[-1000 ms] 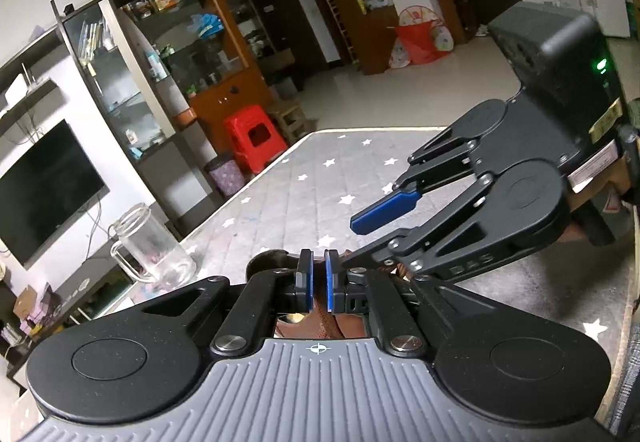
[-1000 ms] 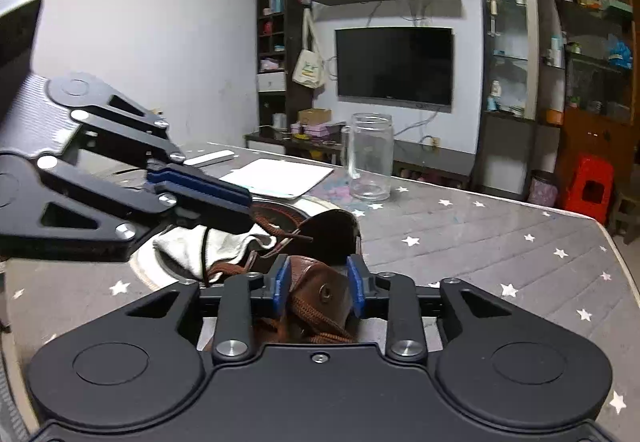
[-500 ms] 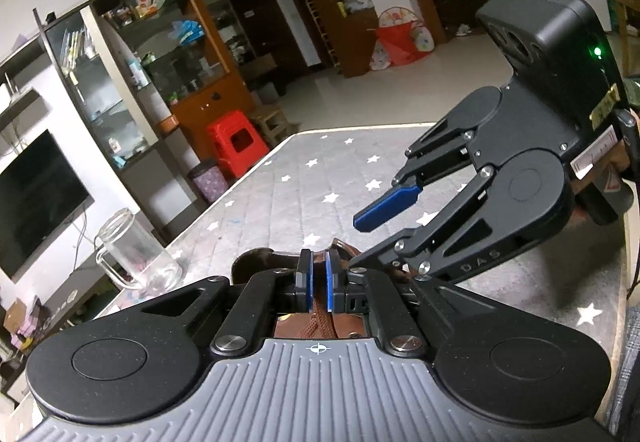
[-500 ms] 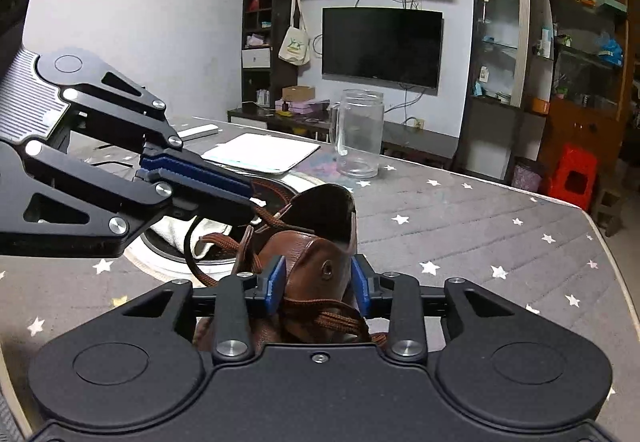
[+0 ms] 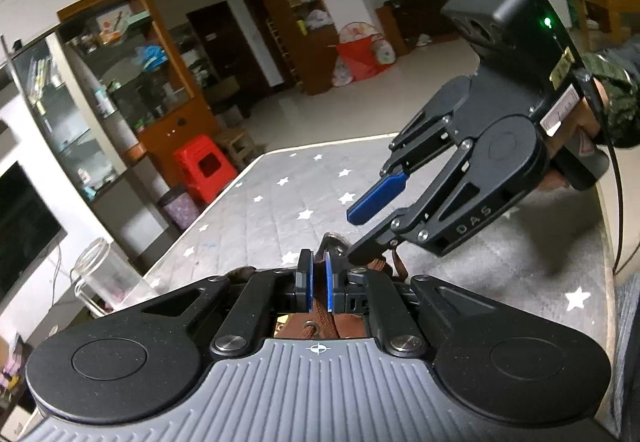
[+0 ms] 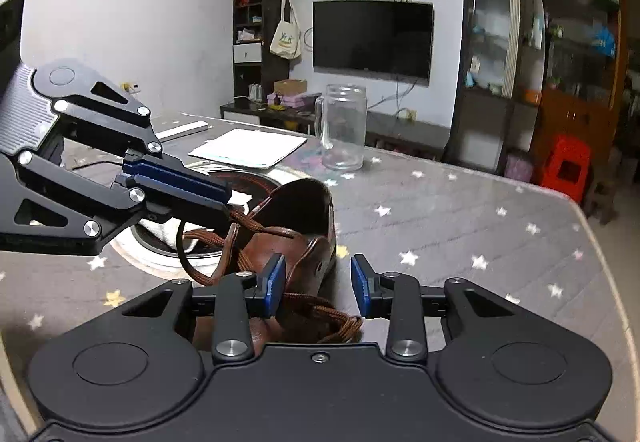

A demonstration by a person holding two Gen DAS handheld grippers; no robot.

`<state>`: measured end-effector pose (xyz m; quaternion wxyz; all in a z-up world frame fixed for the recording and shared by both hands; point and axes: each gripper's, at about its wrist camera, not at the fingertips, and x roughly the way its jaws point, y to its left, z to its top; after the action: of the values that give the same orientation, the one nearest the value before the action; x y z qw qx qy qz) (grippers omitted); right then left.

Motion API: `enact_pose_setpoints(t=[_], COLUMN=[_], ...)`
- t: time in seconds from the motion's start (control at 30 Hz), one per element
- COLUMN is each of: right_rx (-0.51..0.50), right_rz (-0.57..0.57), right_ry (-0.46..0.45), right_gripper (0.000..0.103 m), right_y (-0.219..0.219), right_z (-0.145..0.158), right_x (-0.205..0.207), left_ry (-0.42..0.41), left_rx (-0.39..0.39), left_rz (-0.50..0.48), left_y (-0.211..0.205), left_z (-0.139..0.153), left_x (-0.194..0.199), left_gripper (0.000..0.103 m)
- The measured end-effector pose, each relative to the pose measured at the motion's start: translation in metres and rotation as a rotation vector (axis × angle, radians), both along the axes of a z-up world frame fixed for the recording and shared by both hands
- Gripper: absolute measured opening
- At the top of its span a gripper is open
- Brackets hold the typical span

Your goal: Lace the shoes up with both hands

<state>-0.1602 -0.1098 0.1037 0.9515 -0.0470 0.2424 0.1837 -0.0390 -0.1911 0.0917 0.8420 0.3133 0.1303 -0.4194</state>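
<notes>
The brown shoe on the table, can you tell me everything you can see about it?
The brown shoe looks like smooth leather, with a dark, open mouth and metal eyelets along its flaps. It sits on the starry grey table, beside a round white dish. A brown lace loops loosely out of it and trails in front. The left gripper is shut on a strand of that lace. The right gripper is open, one blue pad against the shoe's side.

We see a black flat television mounted on the pale wall. Left of it stands a dark open shelf unit; right of it, a glass-fronted wooden cabinet, with a red plastic stool on the floor below.
</notes>
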Motion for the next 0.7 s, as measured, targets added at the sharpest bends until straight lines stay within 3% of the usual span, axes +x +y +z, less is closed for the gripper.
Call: enact_pose_setpoints(t=[0.37,0.7], right_rx=[-0.014,-0.02], right_rz=[-0.01,-0.006], right_ry=[0.01,0.014], right_gripper=[0.042,0.042], right_y=[0.0,0.0], right_z=[0.001,0.001], right_x=[0.001,0.002], left_ry=[0.025,0.034], left_rx=[0.011,0.021], left_rz=[-0.111,-0.137], left_y=[-0.002,-0.003], left_z=[-0.009,-0.016], left_x=[0.02,0.025], left_gripper=[0.006,0.006])
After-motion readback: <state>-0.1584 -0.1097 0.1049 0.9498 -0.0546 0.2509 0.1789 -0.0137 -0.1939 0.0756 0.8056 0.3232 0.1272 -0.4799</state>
